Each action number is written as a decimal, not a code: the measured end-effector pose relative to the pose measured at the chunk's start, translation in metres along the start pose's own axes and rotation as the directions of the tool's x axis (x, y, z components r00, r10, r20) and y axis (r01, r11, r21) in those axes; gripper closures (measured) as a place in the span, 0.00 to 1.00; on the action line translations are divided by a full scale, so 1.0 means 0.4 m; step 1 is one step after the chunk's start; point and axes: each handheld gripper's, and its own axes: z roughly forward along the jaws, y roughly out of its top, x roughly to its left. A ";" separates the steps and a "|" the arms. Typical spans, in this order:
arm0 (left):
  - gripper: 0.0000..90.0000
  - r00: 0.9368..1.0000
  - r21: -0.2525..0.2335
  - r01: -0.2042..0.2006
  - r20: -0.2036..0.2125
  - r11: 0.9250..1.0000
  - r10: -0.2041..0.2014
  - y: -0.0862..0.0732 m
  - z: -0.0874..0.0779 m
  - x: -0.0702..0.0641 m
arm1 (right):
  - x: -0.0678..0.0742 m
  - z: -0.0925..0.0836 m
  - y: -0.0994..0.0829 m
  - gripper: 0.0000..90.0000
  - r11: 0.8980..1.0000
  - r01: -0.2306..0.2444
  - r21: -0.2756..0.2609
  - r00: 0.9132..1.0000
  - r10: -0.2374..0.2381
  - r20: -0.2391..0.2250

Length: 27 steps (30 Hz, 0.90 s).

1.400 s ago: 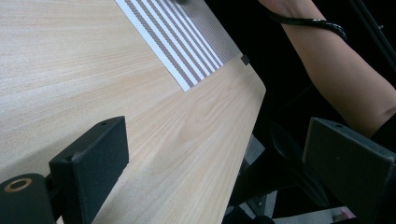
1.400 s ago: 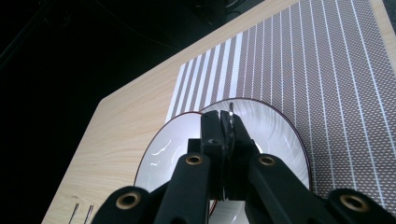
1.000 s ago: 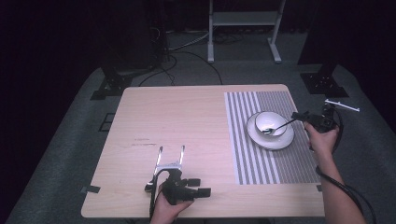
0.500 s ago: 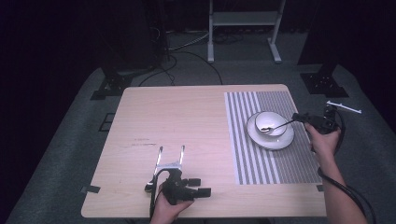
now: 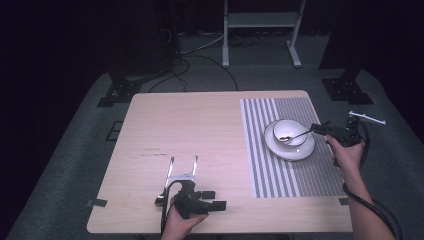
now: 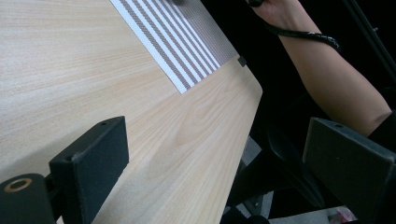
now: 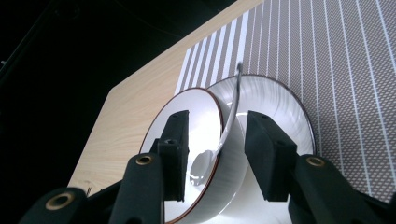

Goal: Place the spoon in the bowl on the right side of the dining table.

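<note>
A white bowl [image 5: 296,127] stands on a white plate [image 5: 300,154] on the striped placemat [image 5: 280,175] at the table's right side. A metal spoon [image 5: 296,135] lies with its head in the bowl and its handle pointing right. My right gripper [image 5: 320,127] is at the handle's end. In the right gripper view its jaws have just been opening; the right gripper [image 7: 217,144] stands open, with the spoon handle [image 7: 232,109] free between the pads above the bowl [image 7: 196,112] and plate [image 7: 280,100]. My left gripper [image 5: 184,160] rests open near the front edge, with nothing in it [image 6: 219,158].
The wooden table [image 5: 200,125] is bare left of the placemat [image 6: 173,42]. The person's right forearm [image 6: 336,79] reaches in past the table's front right corner. Stands and cables sit on the dark floor behind the table.
The right gripper's jaws have parted from the spoon handle, and the spoon stays in the bowl. The left gripper has not moved.
</note>
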 end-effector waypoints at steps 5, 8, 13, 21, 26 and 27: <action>0.06 1.000 -0.005 0.005 -0.001 1.000 -0.005 -0.001 -0.001 0.000 | 0.000 -0.006 -0.011 0.62 1.000 -0.007 0.005 1.000 0.007 -0.004; 0.06 1.000 -0.006 0.000 -0.004 1.000 0.000 0.000 -0.005 -0.001 | 0.000 -0.008 -0.020 0.60 1.000 0.000 0.012 1.000 0.001 -0.011; 0.06 1.000 -0.012 0.000 -0.008 1.000 0.000 0.001 -0.010 -0.002 | 0.002 -0.009 -0.039 0.56 1.000 0.012 0.018 1.000 -0.011 -0.023; 0.06 1.000 -0.009 -0.003 -0.004 1.000 0.003 0.000 -0.008 -0.004 | 0.012 -0.013 -0.073 0.54 0.999 0.028 0.037 0.999 -0.027 -0.039; 0.06 1.000 -0.008 -0.008 -0.002 1.000 0.008 0.000 -0.008 -0.005 | 0.019 -0.018 -0.088 0.54 0.999 0.037 0.038 0.998 -0.035 -0.050; 0.06 1.000 -0.008 -0.007 -0.002 1.000 0.007 0.000 -0.009 -0.005 | 0.019 -0.020 -0.090 0.54 0.999 0.036 0.038 0.998 -0.034 -0.053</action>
